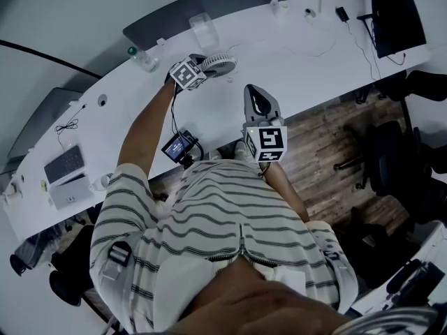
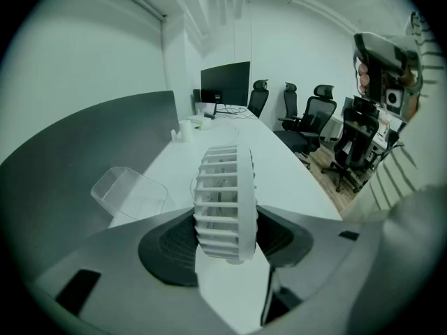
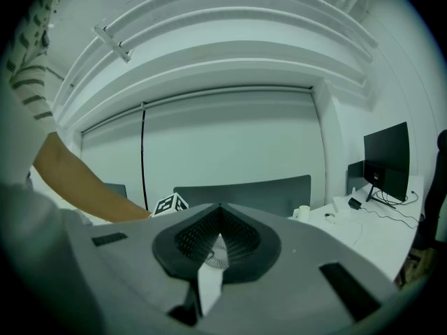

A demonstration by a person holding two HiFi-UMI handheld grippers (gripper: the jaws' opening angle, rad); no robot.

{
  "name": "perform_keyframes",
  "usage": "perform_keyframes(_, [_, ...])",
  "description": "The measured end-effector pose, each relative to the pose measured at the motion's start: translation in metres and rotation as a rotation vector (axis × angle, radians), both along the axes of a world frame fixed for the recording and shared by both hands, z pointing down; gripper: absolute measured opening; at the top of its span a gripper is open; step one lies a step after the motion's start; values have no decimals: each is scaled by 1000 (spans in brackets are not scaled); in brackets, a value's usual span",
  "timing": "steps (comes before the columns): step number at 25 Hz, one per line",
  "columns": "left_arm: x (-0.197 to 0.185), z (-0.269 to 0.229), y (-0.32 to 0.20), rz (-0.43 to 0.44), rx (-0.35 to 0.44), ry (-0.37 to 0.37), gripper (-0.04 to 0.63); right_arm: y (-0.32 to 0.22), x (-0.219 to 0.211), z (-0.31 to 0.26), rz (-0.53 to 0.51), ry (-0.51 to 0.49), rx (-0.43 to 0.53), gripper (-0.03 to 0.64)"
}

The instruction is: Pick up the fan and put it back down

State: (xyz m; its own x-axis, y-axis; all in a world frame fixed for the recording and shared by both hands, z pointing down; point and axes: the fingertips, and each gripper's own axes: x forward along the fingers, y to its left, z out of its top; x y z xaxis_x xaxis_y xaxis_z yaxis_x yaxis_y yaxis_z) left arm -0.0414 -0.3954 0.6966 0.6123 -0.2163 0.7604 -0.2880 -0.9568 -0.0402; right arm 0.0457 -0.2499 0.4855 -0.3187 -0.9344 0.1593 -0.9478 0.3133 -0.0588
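The left gripper point(image 1: 199, 67) is closed on the white round slatted plastic fan point(image 2: 225, 201). In the left gripper view the fan stands upright and edge-on to the camera, and each flat grille face touches one dark jaw pad. The disc plane runs along the jaws, so the grip crosses the fan's thin dimension.

In the head view the fan is at the far side of the white curved desk point(image 1: 307, 54), directly ahead of the left gripper. Whether it rests on the desk or is just clear of it cannot be determined.

The right gripper point(image 3: 220, 218) has its jaws together with nothing between them. It is held near the desk's front edge, well apart from the fan and pointing toward it. The left gripper is therefore the working one. Any vertical move, up or down, probably needs to keep the disc upright.

Counts:
- Fan: one.
- Grippers: two.
- Clear plastic container point(image 2: 129, 190): one, beside the fan.
- Black monitor point(image 1: 398, 12): one.
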Motion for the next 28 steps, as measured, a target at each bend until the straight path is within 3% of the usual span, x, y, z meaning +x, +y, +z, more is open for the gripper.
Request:
perform_keyframes(6, [-4,-6,1,-69,-25,30,235,0,3,1,1,-6,1,12])
perform_keyframes(28, [-3,-72,35,-252,14,85,233,4,-2,-2,-20,-16,-8,12])
